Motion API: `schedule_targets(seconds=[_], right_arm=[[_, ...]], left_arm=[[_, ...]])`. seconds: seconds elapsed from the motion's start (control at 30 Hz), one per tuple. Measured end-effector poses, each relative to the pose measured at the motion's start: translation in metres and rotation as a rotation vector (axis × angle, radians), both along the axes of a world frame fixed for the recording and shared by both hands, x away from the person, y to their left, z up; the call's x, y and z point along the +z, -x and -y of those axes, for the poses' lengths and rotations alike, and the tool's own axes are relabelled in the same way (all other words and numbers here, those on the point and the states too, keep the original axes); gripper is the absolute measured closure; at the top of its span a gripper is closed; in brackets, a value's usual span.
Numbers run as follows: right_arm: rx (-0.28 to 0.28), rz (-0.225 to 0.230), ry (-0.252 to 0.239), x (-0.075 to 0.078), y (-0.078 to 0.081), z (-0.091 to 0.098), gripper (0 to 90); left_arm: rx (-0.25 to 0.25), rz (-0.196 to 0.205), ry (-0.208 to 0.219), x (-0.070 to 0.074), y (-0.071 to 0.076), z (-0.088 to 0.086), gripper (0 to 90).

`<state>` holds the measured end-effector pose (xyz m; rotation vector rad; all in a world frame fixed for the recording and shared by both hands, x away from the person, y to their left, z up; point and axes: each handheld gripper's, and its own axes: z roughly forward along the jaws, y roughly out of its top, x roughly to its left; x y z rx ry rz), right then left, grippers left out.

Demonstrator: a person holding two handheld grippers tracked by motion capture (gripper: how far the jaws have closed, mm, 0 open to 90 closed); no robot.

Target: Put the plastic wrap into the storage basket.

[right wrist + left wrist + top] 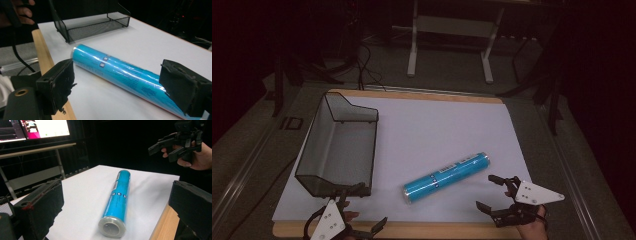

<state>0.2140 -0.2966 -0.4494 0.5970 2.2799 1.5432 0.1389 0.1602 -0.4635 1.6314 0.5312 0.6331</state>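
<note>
White table sheet (422, 130): both tools wide open, empty, flanking blue roll (446, 178).

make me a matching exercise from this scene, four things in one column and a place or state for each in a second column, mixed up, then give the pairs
Things:
1. blue roll
2. mesh tray
3. left gripper
4. right gripper

Places or states:
A. open, near the table's front right, close to one end of the roll
B. lying on its side in the middle of the white sheet, nothing gripping it
C. black, standing at the left of the white sheet
D. open, at the table's front edge by the tray's near end

Pairs: 1-B, 2-C, 3-D, 4-A
</note>
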Motion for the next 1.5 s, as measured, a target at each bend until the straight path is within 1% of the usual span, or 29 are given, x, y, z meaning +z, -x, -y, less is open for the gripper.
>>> schedule_targets(seconds=[0.1,0.2,0.27,0.33,0.4,0.43,0.47,0.53,0.57,0.6,0.67,0.7,0.73,0.77,0.8,0.83,0.87,0.9,0.93,1.0,1.03,1.07,1.1,1.17,1.2,1.23,1.27,1.43,1.5], right_arm=[[0.012,-0.054,-0.005,-0.003,-0.004,-0.002,11.0],[0.030,-0.071,-0.004,-0.006,-0.007,-0.005,11.1],[0.026,-0.059,0.004,-0.006,-0.008,-0.006,11.9],[0.073,-0.041,0.031,-0.008,-0.012,-0.010,13.2],[0.126,-0.047,0.075,-0.011,-0.015,-0.012,14.2],[0.126,-0.047,0.075,-0.011,-0.015,-0.012,14.2],[0.171,-0.080,0.114,-0.016,-0.018,-0.015,14.4],[0.202,-0.085,0.159,-0.019,-0.019,-0.019,14.6],[0.202,-0.085,0.159,-0.019,-0.019,-0.019,14.6],[0.229,-0.069,0.201,-0.022,-0.021,-0.023,14.7],[0.250,-0.062,0.213,-0.022,-0.022,-0.025,14.7],[0.274,-0.080,0.209,-0.022,-0.025,-0.026,14.7],[0.285,-0.084,0.269,-0.023,-0.030,-0.030,14.7],[0.285,-0.084,0.269,-0.023,-0.030,-0.030,14.7],[0.286,-0.102,0.372,-0.024,-0.034,-0.035,14.7],[0.296,-0.111,0.418,-0.025,-0.036,-0.038,14.7],[0.301,-0.122,0.456,-0.026,-0.037,-0.042,14.7],[0.301,-0.122,0.456,-0.026,-0.037,-0.042,14.7],[0.323,-0.179,0.510,-0.027,-0.041,-0.047,14.7],[0.343,-0.207,0.569,-0.028,-0.043,-0.052,13.1],[0.343,-0.207,0.569,-0.028,-0.043,-0.052,13.1],[0.349,-0.212,0.593,-0.028,-0.044,-0.054,13.1],[0.366,-0.239,0.620,-0.027,-0.048,-0.057,13.1],[0.373,-0.251,0.634,-0.027,-0.050,-0.058,13.1],[0.398,-0.274,0.668,-0.026,-0.054,-0.061,13.2],[0.398,-0.274,0.668,-0.026,-0.054,-0.061,13.2],[0.412,-0.294,0.691,-0.025,-0.057,-0.063,13.1],[0.423,-0.274,0.699,-0.017,-0.063,-0.065,13.0],[0.427,-0.247,0.703,-0.012,-0.067,-0.066,13.0]], left_arm=[[0.002,-0.001,0.003,0.000,0.001,-0.001,0.6],[0.003,-0.003,0.005,0.000,0.001,-0.001,0.6],[0.004,-0.002,0.005,0.000,0.002,-0.001,0.6],[0.007,-0.001,0.004,0.000,0.002,-0.002,0.6],[0.009,0.000,0.002,0.000,0.002,-0.001,0.6],[0.009,0.000,0.002,0.000,0.002,-0.001,0.6],[0.011,0.000,-0.004,0.000,0.002,-0.001,0.6],[0.011,-0.001,-0.006,-0.001,0.002,-0.001,0.7],[0.011,-0.001,-0.006,-0.001,0.002,-0.001,0.6],[0.012,0.000,-0.008,-0.001,0.002,-0.001,0.7],[0.012,0.002,-0.008,-0.001,0.002,-0.001,0.7],[0.013,0.003,-0.009,-0.001,0.002,-0.001,0.7],[0.016,0.006,-0.012,-0.001,0.002,-0.001,0.6],[0.016,0.006,-0.012,-0.001,0.002,-0.001,0.7],[0.018,0.005,-0.014,-0.001,0.002,-0.001,0.6],[0.020,0.004,-0.018,-0.001,0.002,-0.001,0.6],[0.018,0.003,-0.018,-0.001,0.002,-0.001,0.6],[0.018,0.003,-0.018,-0.001,0.002,-0.001,0.6],[0.019,0.004,-0.017,-0.001,0.002,-0.001,0.6],[0.019,0.005,-0.020,-0.001,0.003,-0.001,0.6],[0.019,0.005,-0.020,-0.001,0.003,-0.001,0.6],[0.018,0.005,-0.022,-0.001,0.003,-0.001,0.6],[0.019,0.005,-0.021,-0.001,0.003,-0.001,0.6],[0.019,0.004,-0.022,-0.001,0.003,-0.001,0.6],[0.021,0.006,-0.022,-0.001,0.003,-0.001,0.6],[0.021,0.006,-0.022,-0.001,0.003,-0.001,0.6],[0.023,0.005,-0.022,-0.001,0.004,-0.001,0.7],[0.029,0.005,-0.023,-0.001,0.005,-0.002,0.6],[0.032,0.006,-0.023,-0.001,0.005,-0.002,0.6]])
